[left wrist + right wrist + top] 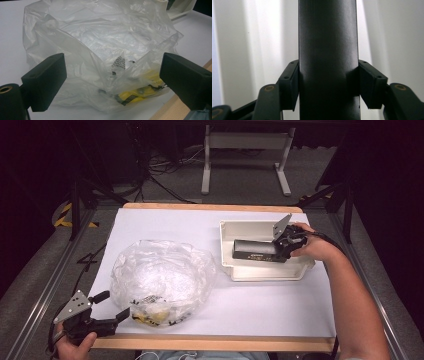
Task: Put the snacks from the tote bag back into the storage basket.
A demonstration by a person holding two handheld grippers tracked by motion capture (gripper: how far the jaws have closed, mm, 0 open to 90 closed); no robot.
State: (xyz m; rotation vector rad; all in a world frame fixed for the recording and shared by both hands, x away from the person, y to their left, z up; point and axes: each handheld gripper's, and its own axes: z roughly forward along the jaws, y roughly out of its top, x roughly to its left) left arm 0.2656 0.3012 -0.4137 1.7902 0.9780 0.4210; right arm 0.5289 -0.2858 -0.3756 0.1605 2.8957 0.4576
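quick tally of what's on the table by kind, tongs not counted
Clear plastic bag, with yellow and black items inside that I cannot count: 1
White tray: 1
Long black box, over the tray and clamped in the right tongs: 1
Total: 3

Floor: grey carpet (240, 175), dark cables (165, 167) trailing at far left.
Furniture: white-topped table (165, 222) with wooden edge; white metal frame (245, 150) far behind.
Light: dim room, table brightly lit.
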